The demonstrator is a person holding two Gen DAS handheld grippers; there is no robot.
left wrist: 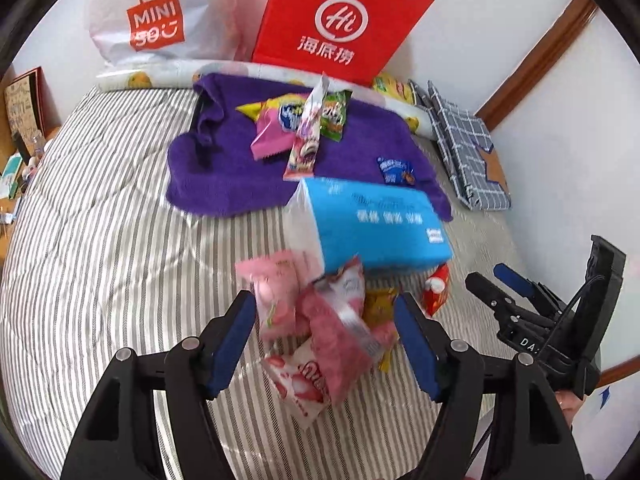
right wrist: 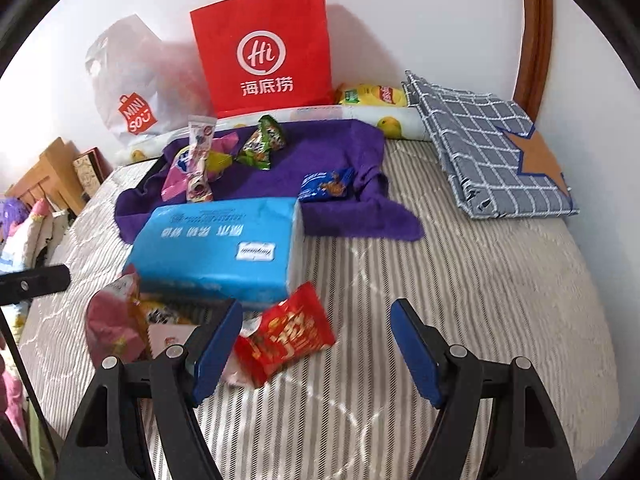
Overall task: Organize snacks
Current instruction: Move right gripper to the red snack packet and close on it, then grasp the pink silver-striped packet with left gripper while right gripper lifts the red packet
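Note:
A pile of snack packets lies on the striped bed in front of a blue tissue pack [left wrist: 376,228]. My left gripper [left wrist: 324,316] is open, its jaws on either side of the pink packets [left wrist: 332,328]; a pale pink packet [left wrist: 276,292] lies beside its left finger. My right gripper [right wrist: 316,332] is open just above the bed, with a red packet [right wrist: 288,336] by its left finger. It also shows in the left wrist view [left wrist: 504,284]. More snacks [left wrist: 304,128] lie on a purple towel [left wrist: 224,168], with a small blue packet [right wrist: 324,184] apart.
A red paper bag [right wrist: 264,48] and a white Miniso bag [left wrist: 156,16] stand against the wall at the back. A folded blue checked cloth [right wrist: 496,148] lies at the right. A yellow chip bag [right wrist: 372,94] lies behind the roll pillow. A wooden bedside unit [right wrist: 44,176] stands left.

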